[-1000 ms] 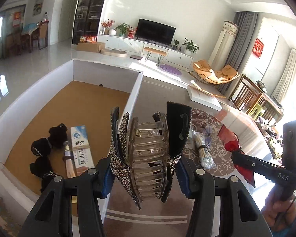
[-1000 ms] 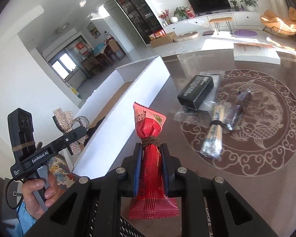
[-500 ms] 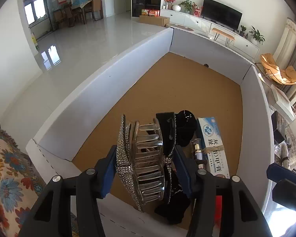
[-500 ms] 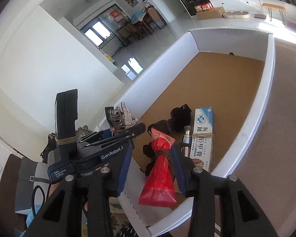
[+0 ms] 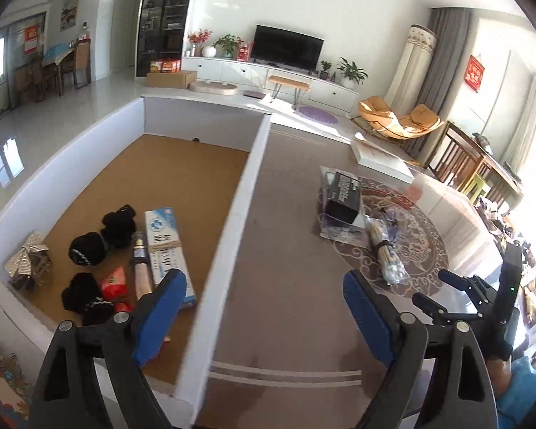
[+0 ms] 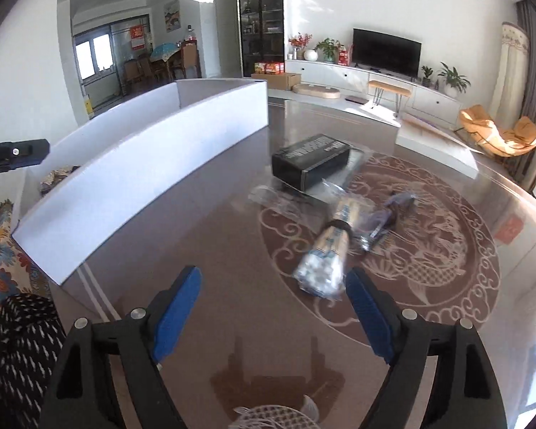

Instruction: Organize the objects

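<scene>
Right wrist view shows the right gripper (image 6: 269, 309) spread wide and empty just short of the bagged swab bundle (image 6: 327, 255) on the table (image 6: 211, 236), so it should straddle the bundle's middle squarely before closing.

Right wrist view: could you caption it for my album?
Open right gripper above a patterned table, facing a swab bundle and black box beside a white bin.

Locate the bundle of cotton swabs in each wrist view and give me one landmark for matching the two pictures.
Left wrist view: the bundle of cotton swabs lies right of centre on the table, beyond the right finger of the left gripper.
Right wrist view: the bundle lies at centre, just ahead of the right gripper.
Shared landmark: the black box just behind it.
</scene>
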`<state>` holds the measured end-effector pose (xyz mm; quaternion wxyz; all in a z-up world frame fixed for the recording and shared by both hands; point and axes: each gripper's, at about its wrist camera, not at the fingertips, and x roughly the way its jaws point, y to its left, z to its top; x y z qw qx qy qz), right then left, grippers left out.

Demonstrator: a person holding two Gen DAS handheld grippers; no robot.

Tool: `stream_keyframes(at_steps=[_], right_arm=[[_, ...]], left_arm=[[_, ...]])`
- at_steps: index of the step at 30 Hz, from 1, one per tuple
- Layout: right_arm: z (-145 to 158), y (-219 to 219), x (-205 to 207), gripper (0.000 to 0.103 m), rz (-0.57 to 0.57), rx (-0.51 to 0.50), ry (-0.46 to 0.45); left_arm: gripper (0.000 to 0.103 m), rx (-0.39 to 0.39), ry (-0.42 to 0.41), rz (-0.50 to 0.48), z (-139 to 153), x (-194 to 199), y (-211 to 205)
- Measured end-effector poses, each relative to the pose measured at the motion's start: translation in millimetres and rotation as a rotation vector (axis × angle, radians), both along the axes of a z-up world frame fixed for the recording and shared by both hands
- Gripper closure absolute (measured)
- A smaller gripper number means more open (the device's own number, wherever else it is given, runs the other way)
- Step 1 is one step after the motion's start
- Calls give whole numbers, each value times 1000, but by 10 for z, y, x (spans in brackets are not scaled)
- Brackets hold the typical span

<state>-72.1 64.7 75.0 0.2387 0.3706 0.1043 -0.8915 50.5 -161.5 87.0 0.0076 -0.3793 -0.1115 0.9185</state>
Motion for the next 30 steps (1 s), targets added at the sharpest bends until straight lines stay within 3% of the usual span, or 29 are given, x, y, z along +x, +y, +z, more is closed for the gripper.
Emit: stream_keyframes(at_steps=[4, 8, 11, 15, 22, 30], right_arm=[[-264, 845, -185, 18, -200, 36, -71], [-420, 1301, -252, 18, -307, 67, -106], [-486, 1441, -243, 18, -343, 61, -112], [-473, 1468, -231, 18, -366, 26, -118], [-508, 1405, -256, 16, -375, 55, -123], [-528, 1406, -275, 10, -402, 62, -127]], left_arm=[[2, -9, -88, -149, -372, -236, 818], [2, -81, -184, -143, -890, -550, 1252], [2, -126, -221, -113, -1119, -695, 1393], [2, -152, -224, -79, -1230, -746, 1392], [2, -207, -199, -48, -1270, -680, 1401], [0, -202, -195, -37, -1275, -656, 1371]])
